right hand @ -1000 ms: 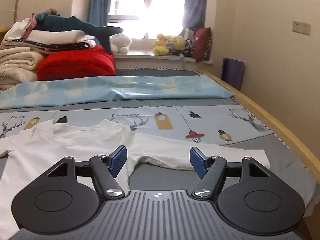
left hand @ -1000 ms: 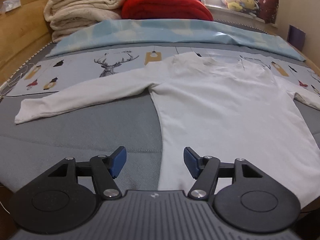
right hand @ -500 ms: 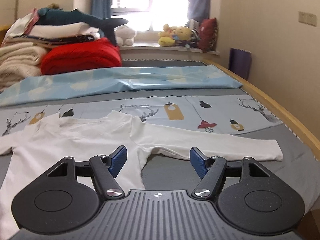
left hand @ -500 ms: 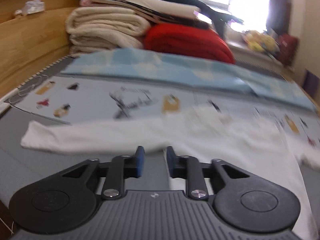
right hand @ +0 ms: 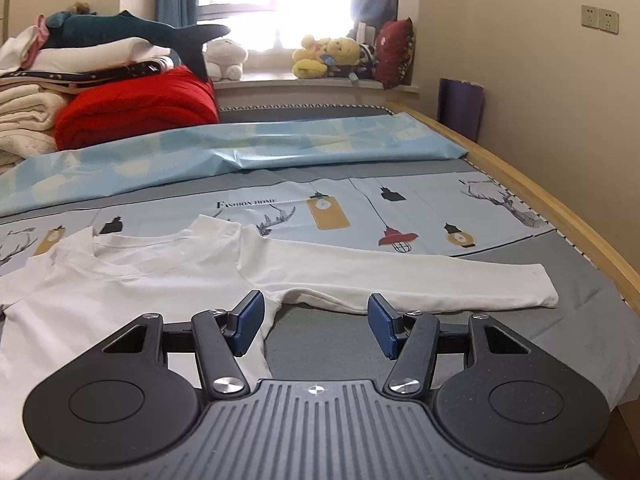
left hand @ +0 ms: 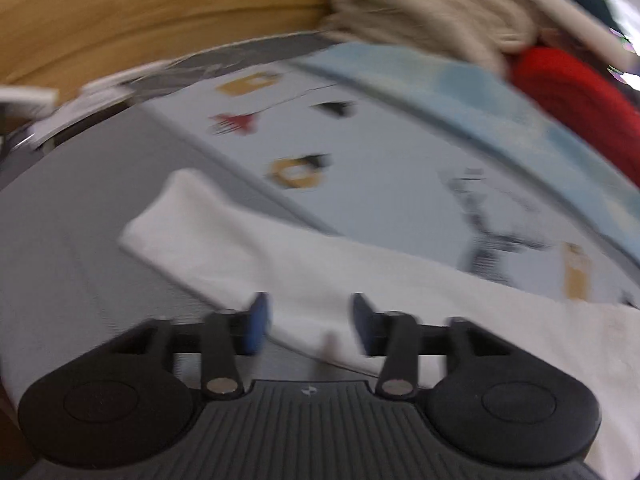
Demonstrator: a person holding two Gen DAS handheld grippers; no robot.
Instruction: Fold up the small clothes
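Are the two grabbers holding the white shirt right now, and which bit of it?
No, nothing is held. The left gripper is open over one sleeve, and the right gripper is open near the white shirt.

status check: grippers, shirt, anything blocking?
Left gripper open over the left sleeve, jaws just reopening. Right gripper open near the right sleeve, just narrowing, nothing gripped. White long-sleeve shirt flat, unfolded. Nothing blocking.
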